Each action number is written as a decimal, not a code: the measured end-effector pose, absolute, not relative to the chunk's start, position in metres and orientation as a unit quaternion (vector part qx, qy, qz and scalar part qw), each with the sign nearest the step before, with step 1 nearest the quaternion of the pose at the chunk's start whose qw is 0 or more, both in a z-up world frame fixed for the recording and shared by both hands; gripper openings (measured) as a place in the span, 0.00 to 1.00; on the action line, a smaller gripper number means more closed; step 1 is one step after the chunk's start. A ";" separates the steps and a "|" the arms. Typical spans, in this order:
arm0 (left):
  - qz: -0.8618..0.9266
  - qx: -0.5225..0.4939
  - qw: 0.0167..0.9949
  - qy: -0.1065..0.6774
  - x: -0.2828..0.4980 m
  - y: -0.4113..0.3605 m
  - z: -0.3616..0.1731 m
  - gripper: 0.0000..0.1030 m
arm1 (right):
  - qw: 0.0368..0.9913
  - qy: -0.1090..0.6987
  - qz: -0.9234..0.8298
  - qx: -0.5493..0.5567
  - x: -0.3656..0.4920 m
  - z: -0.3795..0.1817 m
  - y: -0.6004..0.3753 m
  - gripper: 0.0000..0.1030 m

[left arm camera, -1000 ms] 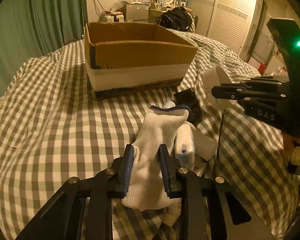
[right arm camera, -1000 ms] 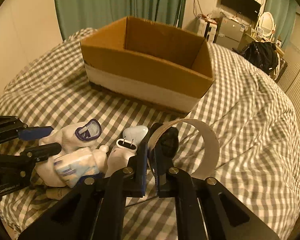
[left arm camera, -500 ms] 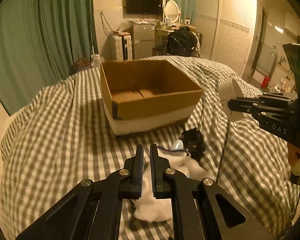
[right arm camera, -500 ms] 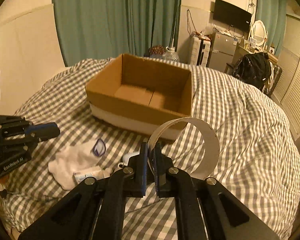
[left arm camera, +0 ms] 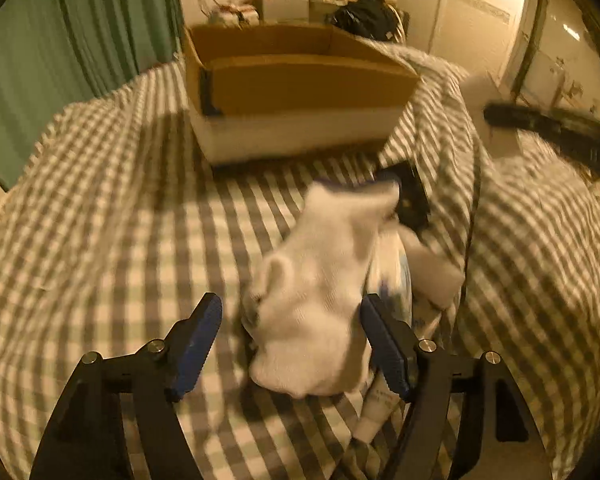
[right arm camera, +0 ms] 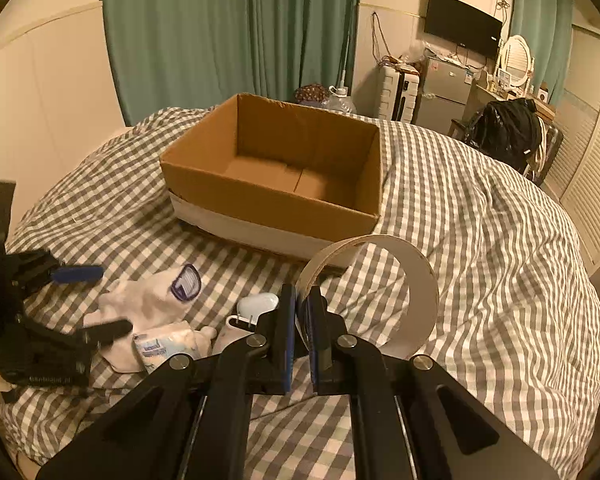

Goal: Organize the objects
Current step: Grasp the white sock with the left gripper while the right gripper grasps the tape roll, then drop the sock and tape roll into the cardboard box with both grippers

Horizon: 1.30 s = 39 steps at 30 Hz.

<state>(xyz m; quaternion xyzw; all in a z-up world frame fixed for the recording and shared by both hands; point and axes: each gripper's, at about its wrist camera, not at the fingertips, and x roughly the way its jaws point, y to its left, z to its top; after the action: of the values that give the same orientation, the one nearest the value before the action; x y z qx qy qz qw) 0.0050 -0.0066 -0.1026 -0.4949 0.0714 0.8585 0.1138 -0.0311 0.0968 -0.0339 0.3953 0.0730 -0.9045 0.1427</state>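
Note:
An open, empty cardboard box (right arm camera: 284, 184) stands on the checked bed cover; it also shows in the left wrist view (left arm camera: 300, 84). My left gripper (left arm camera: 296, 316) is open, its jaws either side of a white sock (left arm camera: 320, 284) lying on the cover. The sock (right arm camera: 152, 296) shows in the right wrist view too, with my left gripper (right arm camera: 96, 300) around it. My right gripper (right arm camera: 300, 308) is shut on a white tape ring (right arm camera: 384, 288) and holds it above the cover in front of the box.
Beside the sock lie a tissue pack (right arm camera: 168, 346), a white charger plug (right arm camera: 248, 316), a white tube (left arm camera: 376, 412) and a black object (left arm camera: 410, 196). A thin cable (left arm camera: 470, 216) runs across the cover. Green curtains, a fridge and a black bag stand beyond the bed.
My left gripper has opened wide and dropped back down around the sock, after being shut and raised half a second ago. My right gripper has kept hold of the tape ring, lifted above the cover.

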 end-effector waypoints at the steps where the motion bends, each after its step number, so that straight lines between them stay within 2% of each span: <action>1: 0.853 -0.503 0.121 0.075 0.005 -0.004 -0.109 0.73 | 0.141 0.072 -0.904 0.396 -0.032 -0.035 0.098 0.05; 5: 0.852 -0.500 0.116 0.101 0.004 0.005 -0.126 0.73 | 0.138 0.068 -0.905 0.397 -0.030 -0.036 0.102 0.05; 8: 0.859 -0.489 0.112 0.103 0.006 0.005 -0.121 0.55 | 0.137 0.069 -0.905 0.397 -0.028 -0.035 0.101 0.05; 11: 0.870 -0.471 0.107 0.098 0.008 -0.002 -0.105 0.51 | 0.137 0.072 -0.906 0.394 -0.024 -0.032 0.100 0.05; 19: 0.912 -0.390 0.089 0.094 -0.009 -0.014 -0.029 0.51 | 0.154 0.070 -0.916 0.364 -0.021 -0.003 0.096 0.05; 28: 0.936 -0.333 0.097 0.066 -0.078 -0.013 0.033 0.51 | 0.183 0.054 -0.931 0.311 -0.061 0.051 0.080 0.05; 33: 0.939 -0.326 0.092 0.062 -0.125 -0.013 0.039 0.51 | 0.197 0.052 -0.934 0.294 -0.102 0.064 0.064 0.05; 39: 0.931 -0.351 0.080 0.063 -0.186 -0.016 0.009 0.51 | 0.206 0.034 -0.930 0.301 -0.160 0.046 0.053 0.05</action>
<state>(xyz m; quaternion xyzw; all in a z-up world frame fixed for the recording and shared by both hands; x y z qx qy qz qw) -0.1857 -0.0156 0.0091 -0.3512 0.0628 0.9308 0.0801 -0.1603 0.0527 0.0465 0.3013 0.0340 -0.9303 0.2062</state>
